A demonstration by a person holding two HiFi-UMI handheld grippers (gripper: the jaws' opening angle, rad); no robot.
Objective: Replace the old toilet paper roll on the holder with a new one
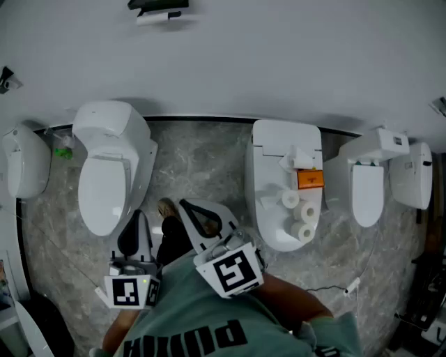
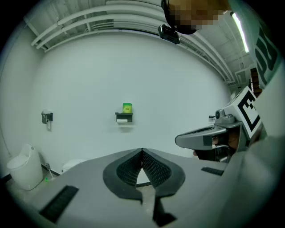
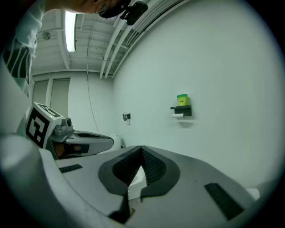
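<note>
A black wall holder (image 2: pixel 124 117) carries a white paper roll (image 2: pixel 124 122) beneath it and a green container (image 2: pixel 127 107) on top; the same holder (image 3: pixel 181 111) shows far off in the right gripper view. In the head view the holder (image 1: pixel 162 10) sits at the top edge. Three new white rolls (image 1: pixel 301 213) lie on a closed toilet lid (image 1: pixel 275 167) beside an orange pack (image 1: pixel 310 179). My left gripper (image 2: pixel 142 151) is shut and empty. The right gripper (image 3: pixel 141 149) is also shut with nothing in it. Both are held near my body, well away from wall and rolls.
Another white toilet (image 1: pixel 111 167) stands left of the grippers, more fixtures (image 1: pixel 376 181) to the right. A small metal fitting (image 2: pixel 46 116) is on the wall left of the holder. A grey stone floor (image 1: pixel 202 160) lies between the toilets. A cable (image 1: pixel 334 287) runs across it.
</note>
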